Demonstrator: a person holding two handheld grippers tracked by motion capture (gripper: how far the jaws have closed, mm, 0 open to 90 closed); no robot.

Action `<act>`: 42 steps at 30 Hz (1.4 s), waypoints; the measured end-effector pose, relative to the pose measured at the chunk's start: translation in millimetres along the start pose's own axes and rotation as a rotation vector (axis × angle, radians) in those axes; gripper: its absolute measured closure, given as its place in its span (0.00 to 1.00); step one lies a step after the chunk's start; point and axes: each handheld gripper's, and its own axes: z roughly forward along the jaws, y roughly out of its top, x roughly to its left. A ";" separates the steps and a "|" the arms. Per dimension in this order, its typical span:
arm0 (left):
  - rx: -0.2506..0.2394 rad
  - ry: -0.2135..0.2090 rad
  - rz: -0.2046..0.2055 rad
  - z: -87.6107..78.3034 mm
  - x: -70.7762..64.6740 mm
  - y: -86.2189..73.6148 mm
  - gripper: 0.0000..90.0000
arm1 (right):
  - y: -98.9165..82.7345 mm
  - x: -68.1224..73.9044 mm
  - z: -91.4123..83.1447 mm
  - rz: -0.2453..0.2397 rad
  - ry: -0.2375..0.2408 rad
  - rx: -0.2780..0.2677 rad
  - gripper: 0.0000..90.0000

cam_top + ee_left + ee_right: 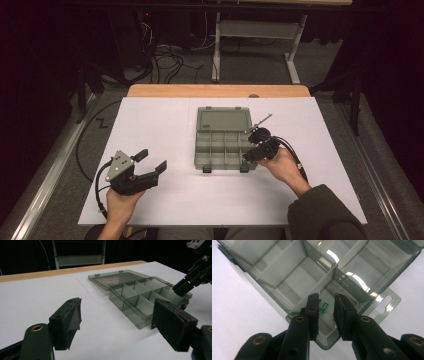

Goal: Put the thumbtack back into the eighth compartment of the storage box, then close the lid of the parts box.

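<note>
Currently: green pushpin [324, 307] dropped into corner cell of compartment box [222, 147], centre of high view.

Right gripper [325, 303] is held over that cell, jaws slightly apart, pin lying loose between them on the floor. Left gripper [151, 161] is parked wide apart, lower left. Withdrawal is best made straight up, clear of the dividers, so the pin is not dragged out.

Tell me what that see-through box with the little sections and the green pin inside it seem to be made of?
The compartment box looks like smoky, glossy clear plastic: the white table shows through its walls and lamp glare streaks its dividers. The green pushpin seems to have a moulded plastic head, smooth and evenly coloured; its metal point is too small to make out.
</note>
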 end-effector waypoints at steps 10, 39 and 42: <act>0.002 -0.012 0.011 0.7 -2.6 0.3 0.27 | -7.9 2.0 -14.8 0.007 0.000 -0.098 0.75; -0.004 -0.009 0.019 0.9 -4.0 0.9 0.27 | -19.3 -26.9 -21.0 0.149 0.003 -0.183 0.69; -0.003 -0.008 0.030 0.9 -6.4 1.2 0.27 | -18.7 -28.8 -19.8 0.155 0.000 -0.177 0.71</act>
